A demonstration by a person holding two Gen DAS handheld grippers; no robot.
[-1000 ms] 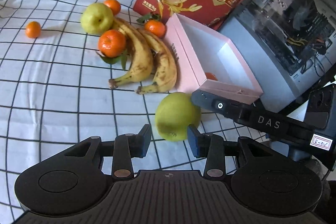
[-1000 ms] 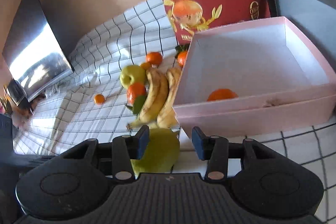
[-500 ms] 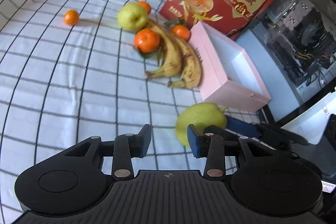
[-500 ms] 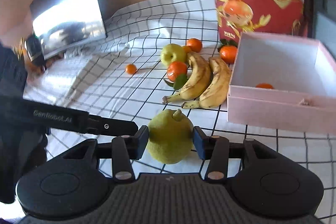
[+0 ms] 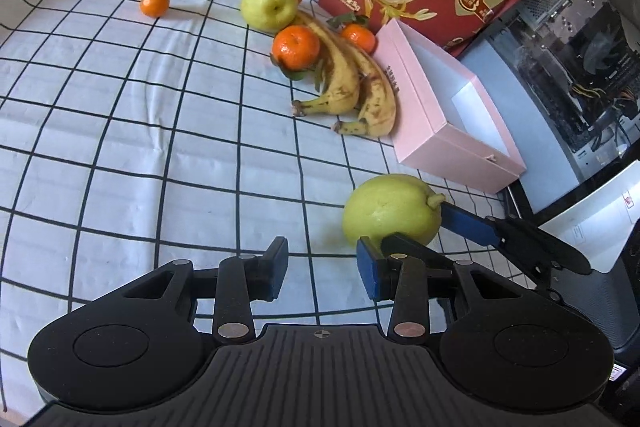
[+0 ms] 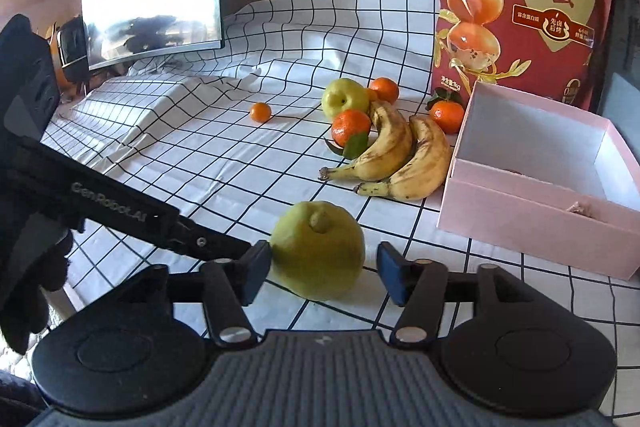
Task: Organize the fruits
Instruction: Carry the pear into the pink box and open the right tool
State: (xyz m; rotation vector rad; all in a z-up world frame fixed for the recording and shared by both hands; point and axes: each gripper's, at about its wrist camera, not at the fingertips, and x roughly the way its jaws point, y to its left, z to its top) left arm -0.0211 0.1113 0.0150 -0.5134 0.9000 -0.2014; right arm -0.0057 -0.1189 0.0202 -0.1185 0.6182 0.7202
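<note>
Jaws of right hand-held gripper point(image 6: 320, 277) opening around green pear point(image 6: 318, 249).

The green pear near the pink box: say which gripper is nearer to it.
Right. The right gripper has the pear between its opening jaws, one pad clear of it; the left gripper sits just beside the pear, empty.
</note>
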